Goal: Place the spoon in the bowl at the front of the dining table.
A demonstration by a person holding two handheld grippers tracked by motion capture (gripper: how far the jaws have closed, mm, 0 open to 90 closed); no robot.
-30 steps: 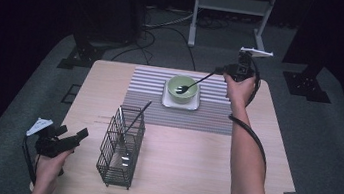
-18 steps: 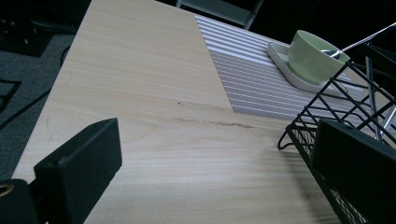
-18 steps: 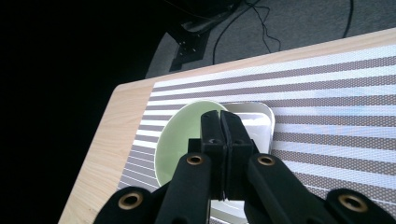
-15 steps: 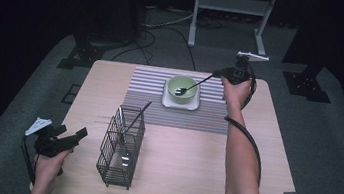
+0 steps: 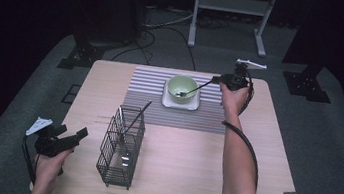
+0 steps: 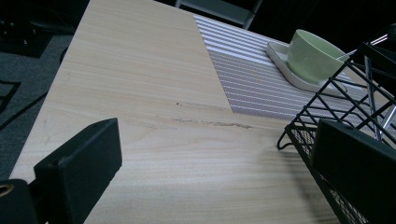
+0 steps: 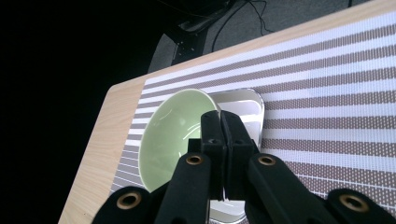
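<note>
A pale green bowl (image 5: 182,86) stands on a white square plate (image 5: 179,103) on the striped mat (image 5: 144,98). My right gripper (image 5: 218,81) is just right of the bowl, shut on the dark handle of a utensil (image 5: 196,87). The utensil slants down to the left, and its metal head lies inside the bowl. In the right gripper view the closed jaws (image 7: 219,122) point over the bowl (image 7: 168,135). My left gripper (image 5: 73,134) rests open and holds nothing at the table's front left, beside a black wire basket (image 5: 122,146); its open jaws (image 6: 215,140) frame bare wood.
The wire basket (image 6: 327,112) holds several utensils, and one long dark handle (image 5: 138,115) sticks out of its top. The wooden table (image 5: 190,170) ends close to the left hand. A white stand (image 5: 232,4) and cables lie on the floor behind.
The right hand has sunk a little, and the utensil's head has dropped lower into the bowl. The left hand and the basket have not moved.
</note>
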